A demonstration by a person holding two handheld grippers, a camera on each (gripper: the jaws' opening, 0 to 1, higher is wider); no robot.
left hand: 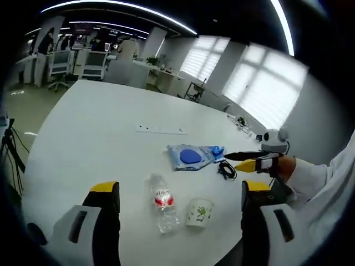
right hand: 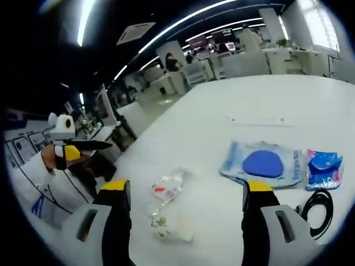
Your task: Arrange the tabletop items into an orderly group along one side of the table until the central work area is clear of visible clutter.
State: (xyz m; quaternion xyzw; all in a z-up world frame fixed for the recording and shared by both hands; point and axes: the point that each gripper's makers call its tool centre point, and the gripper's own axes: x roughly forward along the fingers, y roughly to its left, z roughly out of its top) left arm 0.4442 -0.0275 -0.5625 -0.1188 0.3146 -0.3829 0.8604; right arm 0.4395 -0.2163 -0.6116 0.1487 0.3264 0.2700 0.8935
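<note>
Clutter sits low in the left gripper view: a water bottle (left hand: 162,202) on its side and a paper cup (left hand: 199,213) between my spread, empty left gripper (left hand: 180,195) jaws, a blue-patterned packet (left hand: 191,157) and black cable (left hand: 226,169) beyond at centre, my right gripper (left hand: 249,160) entering from the right. In the right gripper view, my right gripper (right hand: 186,194) is likewise released, bottle (right hand: 165,189) and cup (right hand: 173,227) at lower centre, packet (right hand: 263,164) and a smaller blue pouch (right hand: 323,168) right, cable (right hand: 316,205) lower right. I judge the lying bottle may roll if nudged, and the cup crush under a hard squeeze.
</note>
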